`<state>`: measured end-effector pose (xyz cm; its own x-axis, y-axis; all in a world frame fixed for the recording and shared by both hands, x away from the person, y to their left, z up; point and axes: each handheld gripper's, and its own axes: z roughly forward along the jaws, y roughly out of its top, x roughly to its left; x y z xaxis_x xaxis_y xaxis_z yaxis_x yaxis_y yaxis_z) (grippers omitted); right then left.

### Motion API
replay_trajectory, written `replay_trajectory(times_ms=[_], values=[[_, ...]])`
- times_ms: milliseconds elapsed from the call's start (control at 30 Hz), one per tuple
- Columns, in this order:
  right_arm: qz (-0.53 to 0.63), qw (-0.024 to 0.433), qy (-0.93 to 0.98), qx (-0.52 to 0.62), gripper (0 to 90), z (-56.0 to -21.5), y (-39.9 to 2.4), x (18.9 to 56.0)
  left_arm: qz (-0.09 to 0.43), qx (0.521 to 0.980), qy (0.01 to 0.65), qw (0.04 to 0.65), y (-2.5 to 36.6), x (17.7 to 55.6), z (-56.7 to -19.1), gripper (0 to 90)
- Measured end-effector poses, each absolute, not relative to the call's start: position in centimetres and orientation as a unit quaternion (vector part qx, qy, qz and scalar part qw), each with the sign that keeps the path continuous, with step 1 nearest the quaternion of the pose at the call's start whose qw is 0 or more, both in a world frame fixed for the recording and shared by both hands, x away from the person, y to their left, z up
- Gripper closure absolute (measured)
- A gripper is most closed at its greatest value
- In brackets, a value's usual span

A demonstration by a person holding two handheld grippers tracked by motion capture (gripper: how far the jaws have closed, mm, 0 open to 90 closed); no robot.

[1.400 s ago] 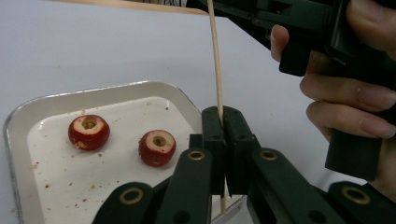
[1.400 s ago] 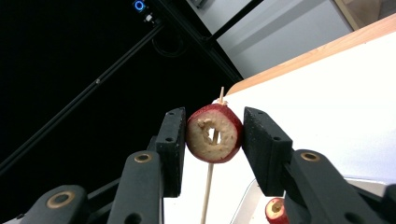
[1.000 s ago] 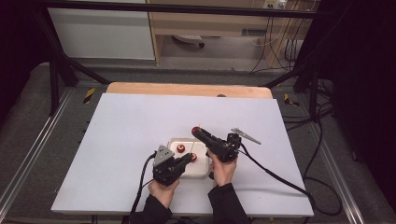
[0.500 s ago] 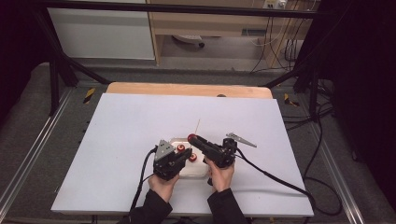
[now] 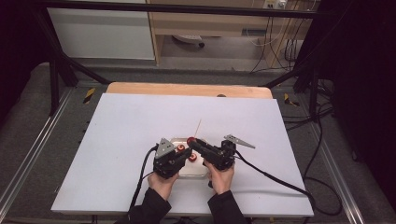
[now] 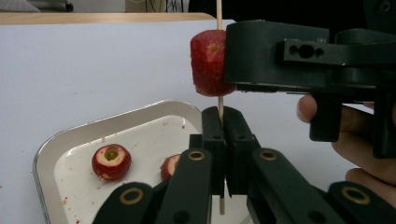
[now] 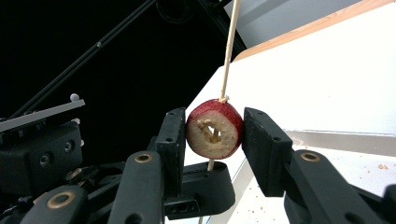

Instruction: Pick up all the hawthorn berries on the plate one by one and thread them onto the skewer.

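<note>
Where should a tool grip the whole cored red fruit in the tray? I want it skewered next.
Grip the round cored red fruit across its red sides, coming from above. Its cored hole faces up in the shallow metal tray, so a side grip leaves the hole free.

We see a thin pale wooden skewer [image 6: 218, 14] through a red fruit [image 7: 215, 128] with dull, pitted skin and moist cream flesh. Our grippers' jaws are matt black plastic. The tray [image 6: 70, 140] looks like glossy metal; the table [image 5: 116, 121] is smooth matt white.

Bare white table [image 5: 121, 140] all around tray [image 5: 205, 173], no obstacles.
</note>
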<state>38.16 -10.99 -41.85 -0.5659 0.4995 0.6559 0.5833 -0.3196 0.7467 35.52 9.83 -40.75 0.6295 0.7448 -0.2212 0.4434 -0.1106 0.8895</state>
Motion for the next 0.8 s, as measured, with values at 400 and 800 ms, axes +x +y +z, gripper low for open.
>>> replay_trajectory(times_ms=[400, 800], values=[[-0.649, 0.006, -0.619, -0.443, 40.0, -41.5, -11.4, 38.0, 0.147, 0.743, 0.392, 0.522, 12.2, 35.0, -40.8, 88.4], [-0.532, -0.015, -0.738, -0.414, 12.8, -41.8, -11.7, 39.3, 0.148, 0.780, 0.375, 0.479, 18.5, 33.4, -42.3, 88.2]])
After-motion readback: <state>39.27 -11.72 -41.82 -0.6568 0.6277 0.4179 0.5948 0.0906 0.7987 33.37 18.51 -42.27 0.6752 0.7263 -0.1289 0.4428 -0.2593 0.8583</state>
